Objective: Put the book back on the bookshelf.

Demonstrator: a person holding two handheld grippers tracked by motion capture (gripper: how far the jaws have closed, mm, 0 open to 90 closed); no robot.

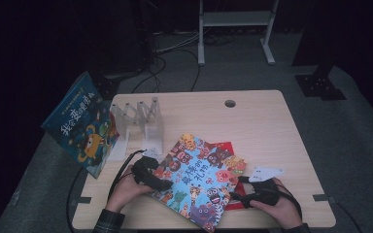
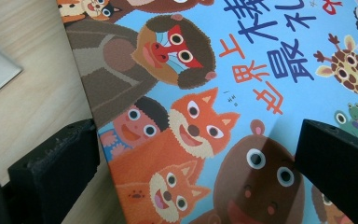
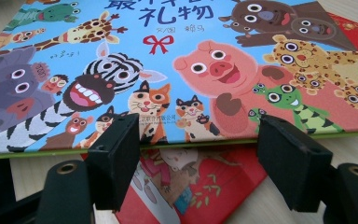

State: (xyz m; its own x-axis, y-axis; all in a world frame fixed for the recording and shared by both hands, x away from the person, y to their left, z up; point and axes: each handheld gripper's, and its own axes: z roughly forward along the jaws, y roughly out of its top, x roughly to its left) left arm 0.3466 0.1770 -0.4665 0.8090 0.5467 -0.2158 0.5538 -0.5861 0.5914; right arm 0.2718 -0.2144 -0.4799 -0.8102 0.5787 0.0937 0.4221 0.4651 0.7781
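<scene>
The blue animal picture book (image 1: 196,177) lies flat on the tabletop (image 1: 257,121) between both tools, its long axis running diagonally. The left hand-held gripper (image 1: 162,184), jaws apart, straddles its near-left edge; the right hand-held gripper (image 1: 238,194), also open, faces its opposite edge, above a red book (image 3: 191,186).

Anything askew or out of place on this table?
Yes. The animal picture book lies diagonally, its lower corner reaching the table's front edge, on top of a red book that sticks out beneath it. Another blue book leans tilted off the left edge beside the clear rack. Nothing looks damaged.
</scene>
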